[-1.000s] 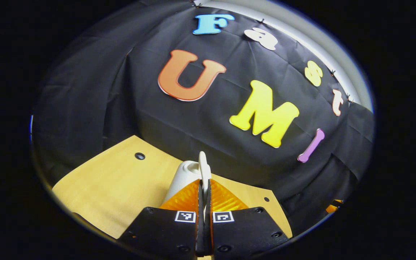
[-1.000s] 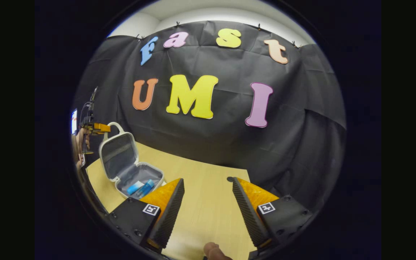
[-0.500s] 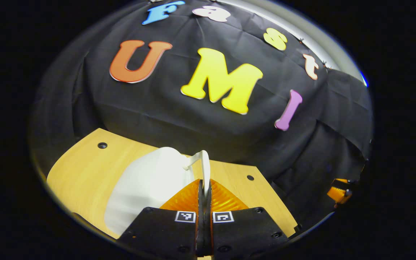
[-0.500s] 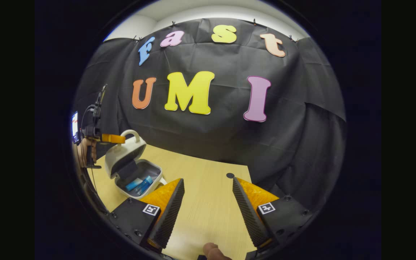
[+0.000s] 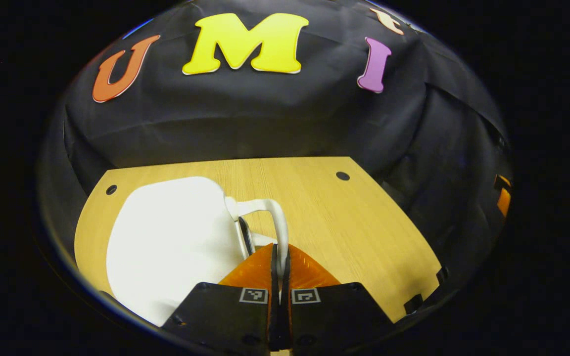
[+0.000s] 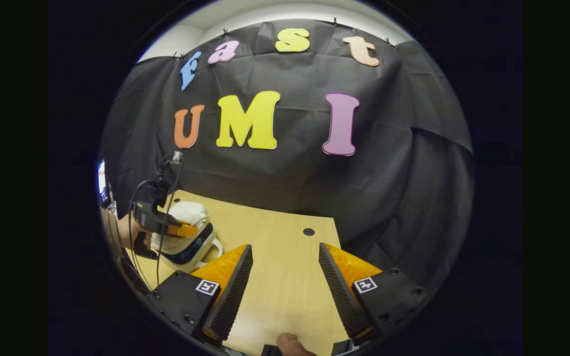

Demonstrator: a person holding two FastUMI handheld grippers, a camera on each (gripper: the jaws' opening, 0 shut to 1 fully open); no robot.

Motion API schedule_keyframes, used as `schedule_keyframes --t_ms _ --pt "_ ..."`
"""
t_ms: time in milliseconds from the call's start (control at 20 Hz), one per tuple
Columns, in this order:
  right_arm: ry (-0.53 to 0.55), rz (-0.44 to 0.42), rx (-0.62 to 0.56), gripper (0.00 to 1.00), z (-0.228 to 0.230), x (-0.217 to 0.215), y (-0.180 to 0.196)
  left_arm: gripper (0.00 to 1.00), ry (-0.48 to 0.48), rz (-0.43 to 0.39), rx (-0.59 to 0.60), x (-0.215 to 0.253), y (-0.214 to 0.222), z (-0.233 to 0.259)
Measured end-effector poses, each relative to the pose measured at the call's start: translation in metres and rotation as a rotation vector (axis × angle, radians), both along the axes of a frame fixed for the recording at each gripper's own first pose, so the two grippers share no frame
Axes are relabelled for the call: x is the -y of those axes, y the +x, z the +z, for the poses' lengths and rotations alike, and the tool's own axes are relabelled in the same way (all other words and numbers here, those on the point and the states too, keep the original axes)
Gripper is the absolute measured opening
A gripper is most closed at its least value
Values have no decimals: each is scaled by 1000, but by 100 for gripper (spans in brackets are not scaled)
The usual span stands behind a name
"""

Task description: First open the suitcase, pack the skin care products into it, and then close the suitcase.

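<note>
The left gripper (image 5: 280,267) has its fingers clamped together on the white handle (image 5: 279,222) of the suitcase (image 5: 166,242), whose lid sits lowered with a narrow gap just left of the fingers. The right gripper (image 6: 285,277) hovers over the table (image 6: 285,296), fingers wide apart, the suitcase far to their left.

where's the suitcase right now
The white suitcase sits at the table's left end in the right gripper view, almost shut, with the left gripper clamped on its handle.
</note>
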State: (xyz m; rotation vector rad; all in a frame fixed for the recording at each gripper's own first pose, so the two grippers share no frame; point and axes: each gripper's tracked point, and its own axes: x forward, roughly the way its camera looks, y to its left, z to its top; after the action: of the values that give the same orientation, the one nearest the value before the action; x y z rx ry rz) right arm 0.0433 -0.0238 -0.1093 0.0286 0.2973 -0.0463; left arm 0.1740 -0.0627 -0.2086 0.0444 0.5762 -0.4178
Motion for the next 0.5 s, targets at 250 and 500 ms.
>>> schedule_keyframes --t_ms 250,500 --pt "-6 -35 4 80 2 1 9 6 60 3 -37 10 3 -27" --pt "24 -83 15 80 14 -19 23 48 -49 -3 -45 20 -17 3"
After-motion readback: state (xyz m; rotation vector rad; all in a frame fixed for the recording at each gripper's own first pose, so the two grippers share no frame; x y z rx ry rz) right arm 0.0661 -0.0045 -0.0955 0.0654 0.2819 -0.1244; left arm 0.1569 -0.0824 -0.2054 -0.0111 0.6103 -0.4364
